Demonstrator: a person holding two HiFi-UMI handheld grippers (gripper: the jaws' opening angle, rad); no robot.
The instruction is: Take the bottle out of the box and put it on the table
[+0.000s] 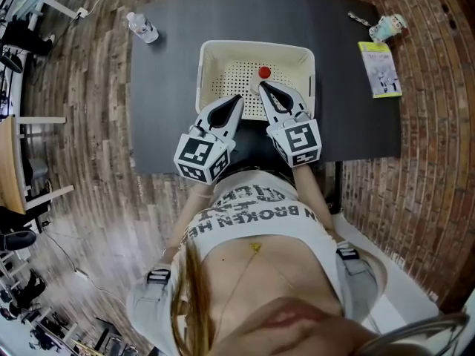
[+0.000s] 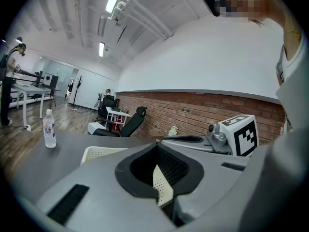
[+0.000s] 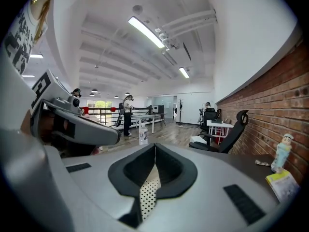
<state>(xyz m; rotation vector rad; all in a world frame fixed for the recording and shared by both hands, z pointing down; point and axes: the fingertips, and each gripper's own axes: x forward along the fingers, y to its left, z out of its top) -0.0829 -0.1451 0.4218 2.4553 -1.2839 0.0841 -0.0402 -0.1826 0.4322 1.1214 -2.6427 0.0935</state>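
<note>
The dark counter (image 1: 171,50) is carrying the white perforated box (image 1: 209,50), and both tools are hovering over its near rim. The left tool (image 1: 239,99) and right tool (image 1: 261,86) are each showing jaws pressed together on nothing. The red-capped bottle (image 1: 263,73) is sitting in the box, just past the right tool's tip. That tool probably needs spreading wide before pinching below the cap.

Head view looks steeply down on the table (image 1: 167,73); both gripper views (nearly level) share its box (image 1: 256,45).
</note>
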